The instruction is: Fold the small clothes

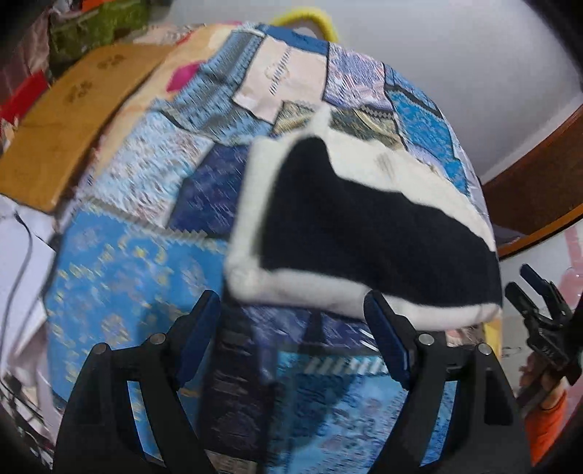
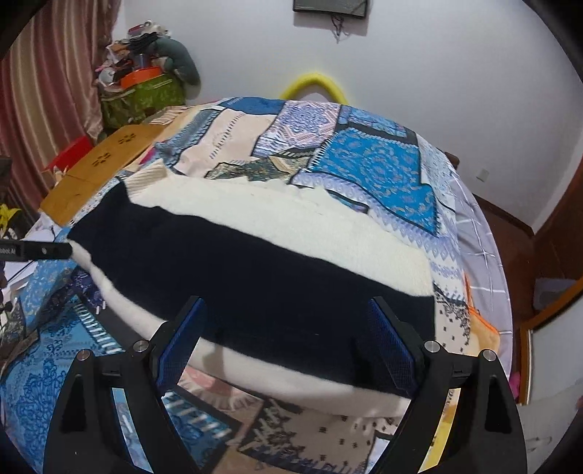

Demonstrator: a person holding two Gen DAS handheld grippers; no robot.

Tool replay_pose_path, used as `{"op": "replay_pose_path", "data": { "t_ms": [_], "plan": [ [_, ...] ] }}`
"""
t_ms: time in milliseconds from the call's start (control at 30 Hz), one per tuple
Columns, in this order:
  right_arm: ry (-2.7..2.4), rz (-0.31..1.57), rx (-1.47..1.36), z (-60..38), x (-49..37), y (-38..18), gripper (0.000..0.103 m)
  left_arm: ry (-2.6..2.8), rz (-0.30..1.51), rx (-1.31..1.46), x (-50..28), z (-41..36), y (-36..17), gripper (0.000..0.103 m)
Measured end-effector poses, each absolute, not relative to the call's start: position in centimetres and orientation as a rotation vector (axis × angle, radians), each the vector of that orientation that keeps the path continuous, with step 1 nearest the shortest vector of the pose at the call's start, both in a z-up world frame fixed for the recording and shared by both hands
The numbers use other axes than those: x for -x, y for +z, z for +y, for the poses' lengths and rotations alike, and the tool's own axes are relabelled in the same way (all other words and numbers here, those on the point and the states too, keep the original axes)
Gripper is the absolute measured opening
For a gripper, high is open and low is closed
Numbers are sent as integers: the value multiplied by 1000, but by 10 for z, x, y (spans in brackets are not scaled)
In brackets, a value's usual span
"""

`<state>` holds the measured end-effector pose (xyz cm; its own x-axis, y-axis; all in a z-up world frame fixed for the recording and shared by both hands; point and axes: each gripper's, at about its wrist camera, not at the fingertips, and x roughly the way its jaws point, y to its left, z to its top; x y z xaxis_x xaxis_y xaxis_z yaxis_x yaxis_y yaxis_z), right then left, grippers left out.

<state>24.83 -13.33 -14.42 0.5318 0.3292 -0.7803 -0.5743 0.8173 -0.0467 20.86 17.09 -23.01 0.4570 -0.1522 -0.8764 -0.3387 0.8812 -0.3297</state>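
Both jaws apart, empty; take the black-and-cream garment [image 2: 255, 262] by its near corners on the bed [image 2: 364, 164], fold evenly.

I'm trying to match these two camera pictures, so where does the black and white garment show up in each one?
Left wrist view: the garment lies right of centre on the quilt, just beyond the left gripper.
Right wrist view: the garment spans the middle, left to right, its near edge between the fingers of the right gripper.
Shared landmark: the yellow loop behind the far edge of the quilt.
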Motion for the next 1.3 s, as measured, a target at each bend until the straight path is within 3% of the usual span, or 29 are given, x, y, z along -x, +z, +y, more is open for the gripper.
{"op": "replay_pose_path", "data": {
  "t_ms": [467, 600, 900, 1300],
  "plan": [
    [604, 935, 348, -107, -260, -185, 87, 9, 1136, 762, -241, 162, -263, 81],
    [614, 951, 290, -112, -264, -191, 94, -7, 1129, 835, -254, 170, -269, 81],
    [626, 978, 201, -118, -270, -194, 95, 40, 1083, 979, -278, 189, -275, 81],
    [639, 976, 192, -120, -273, -197, 98, 7, 1086, 932, -291, 173, -276, 81]
  ]
}}
